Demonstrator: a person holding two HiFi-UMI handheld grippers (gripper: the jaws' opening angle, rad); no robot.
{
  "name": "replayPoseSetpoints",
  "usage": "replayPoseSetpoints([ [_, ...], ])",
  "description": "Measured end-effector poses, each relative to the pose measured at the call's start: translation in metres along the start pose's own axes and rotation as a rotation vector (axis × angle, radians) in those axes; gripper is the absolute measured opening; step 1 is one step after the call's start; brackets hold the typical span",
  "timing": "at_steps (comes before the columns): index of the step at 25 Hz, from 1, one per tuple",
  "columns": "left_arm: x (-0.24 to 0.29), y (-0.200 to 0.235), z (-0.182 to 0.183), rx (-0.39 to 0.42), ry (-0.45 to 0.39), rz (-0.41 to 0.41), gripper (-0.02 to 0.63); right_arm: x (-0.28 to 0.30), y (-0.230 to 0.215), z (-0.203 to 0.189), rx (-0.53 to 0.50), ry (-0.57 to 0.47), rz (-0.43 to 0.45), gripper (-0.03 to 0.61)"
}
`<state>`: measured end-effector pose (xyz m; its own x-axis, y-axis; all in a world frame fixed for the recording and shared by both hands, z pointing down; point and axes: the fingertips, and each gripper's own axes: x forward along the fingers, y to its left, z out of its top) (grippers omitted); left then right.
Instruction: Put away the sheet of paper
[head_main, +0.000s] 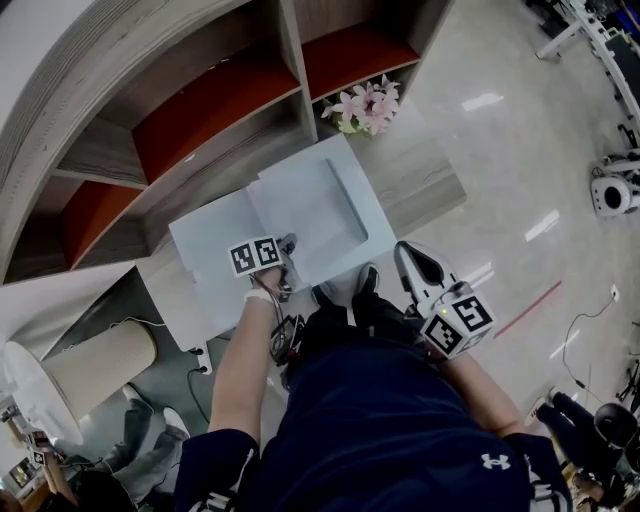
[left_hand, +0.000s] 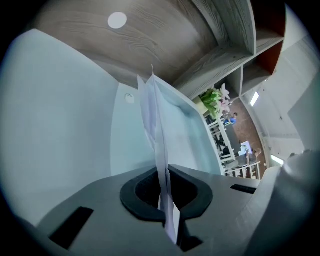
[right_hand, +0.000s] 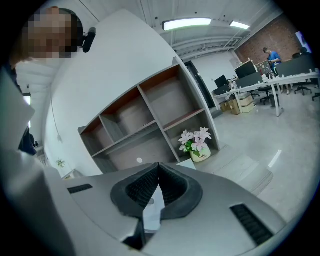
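A pale blue folder lies open on a low grey surface in front of the shelves. My left gripper is at the folder's near edge, shut on a thin white sheet of paper. In the left gripper view the sheet stands edge-on out of the closed left gripper, with the folder's blue leaves on both sides of it. My right gripper hangs to the right of the folder, off the surface. In its own view the right gripper has its tips touching and nothing between them.
A wooden shelf unit with red-backed compartments stands behind the folder. A pot of pink flowers sits at the folder's far right corner. A beige cylinder lies at the lower left, and polished floor spreads out to the right.
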<state>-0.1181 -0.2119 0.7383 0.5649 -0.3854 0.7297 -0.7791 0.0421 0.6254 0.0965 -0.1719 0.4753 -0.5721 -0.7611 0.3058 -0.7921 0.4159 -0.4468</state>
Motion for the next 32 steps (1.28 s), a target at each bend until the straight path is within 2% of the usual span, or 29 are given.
replayPoseSetpoints([
  [8, 0.022, -0.02, 0.005, -0.064, -0.003, -0.079, 0.015, 0.003, -0.009, 0.006, 0.005, 0.004, 0.005, 0.005],
  [15, 0.036, -0.034, 0.003, -0.154, 0.008, -0.203, 0.015, 0.007, -0.011, 0.006, 0.009, 0.017, 0.012, 0.005],
  [18, 0.039, -0.038, 0.003, -0.154, 0.02, -0.212, 0.015, 0.008, -0.01, 0.006, 0.015, 0.022, 0.016, 0.005],
  [24, 0.046, -0.048, 0.001, -0.085, 0.052, -0.193, 0.015, 0.011, -0.003, 0.005, 0.009, 0.03, 0.021, 0.005],
  [32, 0.049, -0.046, -0.001, 0.167, 0.107, -0.037, 0.03, 0.011, 0.009, 0.001, 0.013, 0.025, 0.028, 0.005],
])
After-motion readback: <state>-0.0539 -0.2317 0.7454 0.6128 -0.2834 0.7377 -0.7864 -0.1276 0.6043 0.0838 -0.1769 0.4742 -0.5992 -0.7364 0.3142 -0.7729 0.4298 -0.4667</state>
